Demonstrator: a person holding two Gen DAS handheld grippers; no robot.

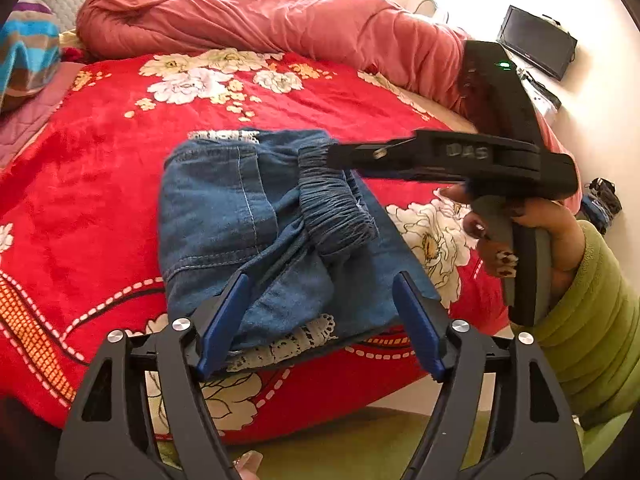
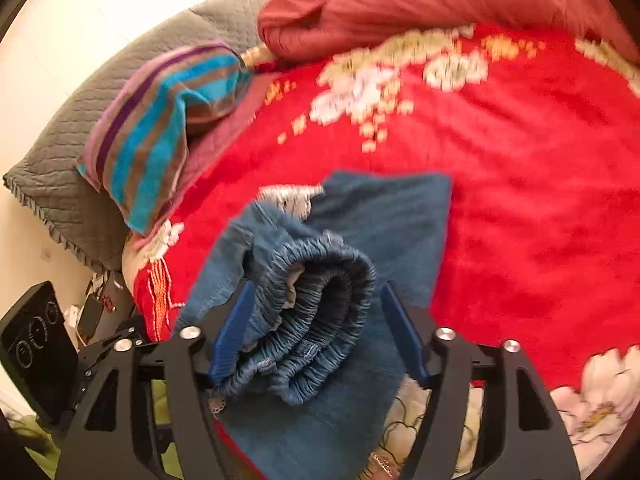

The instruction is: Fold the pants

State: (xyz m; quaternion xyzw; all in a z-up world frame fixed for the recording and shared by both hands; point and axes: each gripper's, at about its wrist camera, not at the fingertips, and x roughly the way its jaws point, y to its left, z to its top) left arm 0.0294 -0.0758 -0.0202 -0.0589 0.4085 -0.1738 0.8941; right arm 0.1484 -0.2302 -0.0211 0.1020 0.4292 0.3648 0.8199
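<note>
Right wrist view: right hand-held gripper open astride the jeans' bunched waistband, gripping nothing, long axis toward upper-right; left hand-held gripper open, empty.

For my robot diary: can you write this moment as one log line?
denim pants: folded on red blanket | left gripper: open | right gripper: open, straddling waistband

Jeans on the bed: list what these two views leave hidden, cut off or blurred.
- Left wrist view: the far end of the waistband is hidden behind the right tongs.
- Right wrist view: the near end of the jeans is hidden by the tongs' frame and cut off by the bottom edge.
- Right wrist view: the flower print on the red blanket is blurred.
- Both views: the jeans' underside and inner layers are hidden.
</note>
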